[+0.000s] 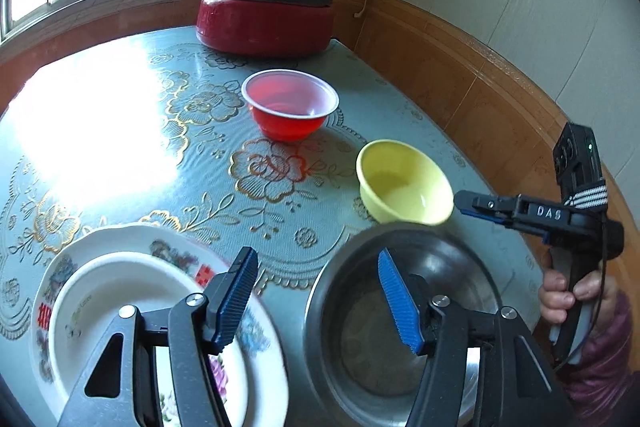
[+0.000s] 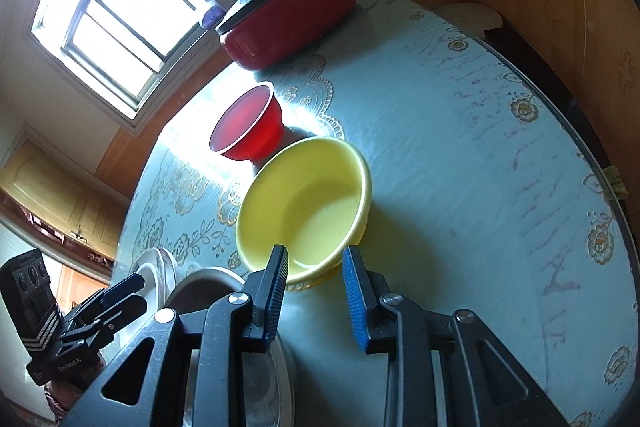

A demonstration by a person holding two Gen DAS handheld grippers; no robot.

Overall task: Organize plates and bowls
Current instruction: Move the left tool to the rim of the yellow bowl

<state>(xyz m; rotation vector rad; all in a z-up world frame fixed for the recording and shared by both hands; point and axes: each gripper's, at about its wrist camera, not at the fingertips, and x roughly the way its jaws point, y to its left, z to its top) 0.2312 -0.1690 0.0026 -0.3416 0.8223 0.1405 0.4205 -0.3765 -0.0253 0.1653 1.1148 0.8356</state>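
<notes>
A yellow bowl (image 1: 404, 183) (image 2: 308, 203) and a red plastic bowl (image 1: 290, 105) (image 2: 250, 125) stand upright on the table. A steel bowl (image 1: 400, 327) (image 2: 212, 287) sits at the near edge, beside a small white plate (image 1: 120, 311) stacked on a flowered plate (image 1: 52, 275). My left gripper (image 1: 320, 303) is open and empty, above the gap between the plates and the steel bowl. My right gripper (image 2: 314, 291) is open and empty, its fingertips just short of the yellow bowl's near rim; it also shows in the left wrist view (image 1: 500, 207).
A red electric pot with a grey lid (image 1: 266, 13) (image 2: 286, 15) stands at the table's far edge by the wall. The table has a blue flowered cloth (image 1: 256, 171) (image 2: 460, 167). A window is at the far left, wood-panelled walls close behind.
</notes>
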